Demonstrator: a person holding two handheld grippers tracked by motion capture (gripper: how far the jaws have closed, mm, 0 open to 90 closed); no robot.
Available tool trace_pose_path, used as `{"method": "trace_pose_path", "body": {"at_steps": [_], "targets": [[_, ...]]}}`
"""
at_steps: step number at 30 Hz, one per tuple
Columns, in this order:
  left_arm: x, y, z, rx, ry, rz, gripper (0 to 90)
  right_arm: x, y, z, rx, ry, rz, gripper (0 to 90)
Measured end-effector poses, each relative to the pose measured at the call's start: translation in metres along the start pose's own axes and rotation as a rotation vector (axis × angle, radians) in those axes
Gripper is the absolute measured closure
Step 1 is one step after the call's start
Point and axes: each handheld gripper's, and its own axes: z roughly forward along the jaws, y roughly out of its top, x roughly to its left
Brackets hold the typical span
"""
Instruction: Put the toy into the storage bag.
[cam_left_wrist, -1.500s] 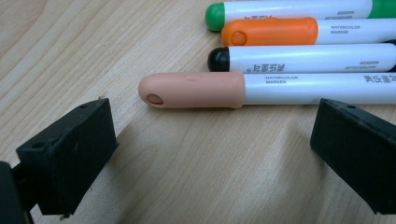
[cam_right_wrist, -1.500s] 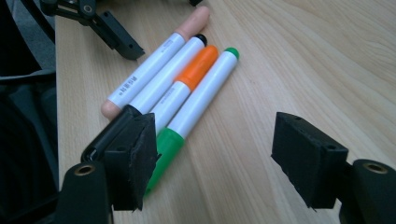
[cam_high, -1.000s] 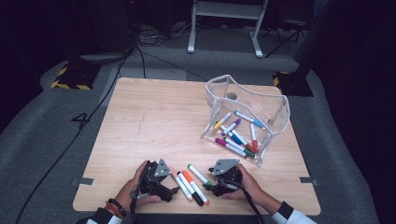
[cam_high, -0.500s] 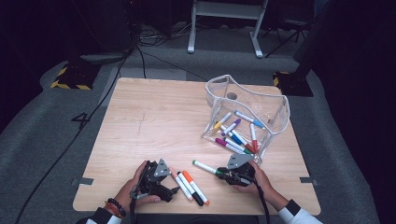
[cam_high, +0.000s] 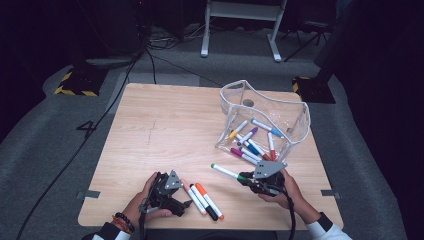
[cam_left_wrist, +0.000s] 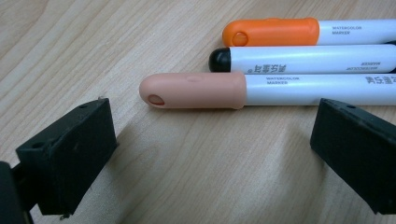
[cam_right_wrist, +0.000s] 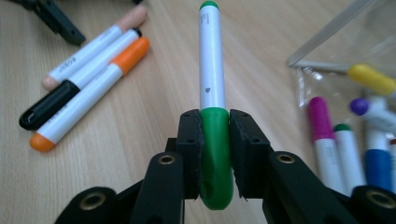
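Note:
My right gripper (cam_right_wrist: 215, 135) is shut on the green cap of a white marker (cam_right_wrist: 212, 70), whose barrel points away from it. In the high view, this right gripper (cam_high: 246, 179) holds the green marker (cam_high: 225, 171) just in front of a clear pouch (cam_high: 290, 107) that contains several markers. My left gripper (cam_left_wrist: 215, 126) is open and low over the table, its jaws on either side of a peach-capped marker (cam_left_wrist: 194, 90). A black marker (cam_left_wrist: 299, 58) and an orange marker (cam_left_wrist: 271, 31) lie just beyond it. From above, the left gripper (cam_high: 184, 200) sits beside these three markers (cam_high: 202, 197).
The pouch (cam_right_wrist: 345, 28) stands open at the right of the wooden table (cam_high: 165, 125), with yellow, purple, pink and blue markers inside. Cables trail over the grey floor beyond the table. A white stand (cam_high: 240, 10) stands at the back.
My right gripper has carried the green marker away from the row of markers, to the right and towards the pouch. The left gripper has stayed where it was.

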Motion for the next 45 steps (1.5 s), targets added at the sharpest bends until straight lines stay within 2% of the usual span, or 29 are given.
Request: {"method": "trace_pose_path", "body": {"at_steps": [5, 10, 15, 18, 19, 20, 22, 24, 28, 30, 32, 37, 41, 42, 45], "targets": [[0.000, 0.000, 0.000, 0.000, 0.000, 0.000, 0.4, -0.010, 0.016, -0.040, -0.075, -0.058, -0.010, 75.5], [0.000, 0.000, 0.000, 0.000, 0.000, 0.000, 0.4, -0.027, 0.038, -0.086, -0.130, -0.148, -0.038, 75.5], [0.000, 0.000, 0.000, 0.001, 0.002, -0.002, 0.4, -0.049, 0.054, -0.118, -0.149, -0.212, -0.032, 75.4], [0.000, 0.000, 0.000, 0.001, 0.004, -0.003, 0.4, -0.064, 0.060, -0.129, -0.153, -0.245, -0.016, 75.4], [0.001, 0.000, 0.000, 0.001, 0.005, -0.004, 0.4, -0.070, 0.063, -0.132, -0.138, -0.270, -0.021, 75.4], [0.001, 0.000, 0.000, 0.001, 0.005, -0.004, 0.4, -0.075, 0.065, -0.133, -0.124, -0.294, -0.024, 75.4], [0.001, 0.000, 0.000, 0.001, 0.005, -0.004, 0.4, -0.088, 0.067, -0.134, -0.110, -0.298, 0.001, 75.5], [0.000, 0.000, 0.000, 0.001, 0.005, -0.004, 0.4, -0.100, 0.069, -0.132, -0.074, -0.324, 0.012, 75.5], [0.001, 0.000, 0.000, 0.001, 0.005, -0.004, 0.4, -0.127, 0.068, -0.121, -0.019, -0.322, 0.076, 75.4], [0.001, 0.000, 0.000, 0.001, 0.004, -0.004, 0.3, -0.136, 0.068, -0.114, 0.010, -0.319, 0.088, 75.4], [0.001, 0.000, 0.000, 0.000, 0.003, -0.005, 0.3, -0.143, 0.067, -0.106, 0.029, -0.294, 0.121, 75.4], [0.001, 0.000, 0.000, 0.000, 0.002, -0.004, 0.3, -0.154, 0.064, -0.093, 0.086, -0.269, 0.162, 75.4], [0.001, 0.001, 0.001, -0.001, 0.003, -0.006, 0.2, -0.161, 0.064, -0.078, 0.172, -0.235, 0.226, 75.4], [0.001, 0.001, 0.001, -0.001, 0.003, -0.005, 0.2, -0.161, 0.065, -0.073, 0.204, -0.224, 0.229, 75.4], [0.001, 0.000, 0.000, 0.001, 0.004, -0.003, 0.4, -0.159, 0.065, -0.068, 0.242, -0.185, 0.229, 75.3]]}}
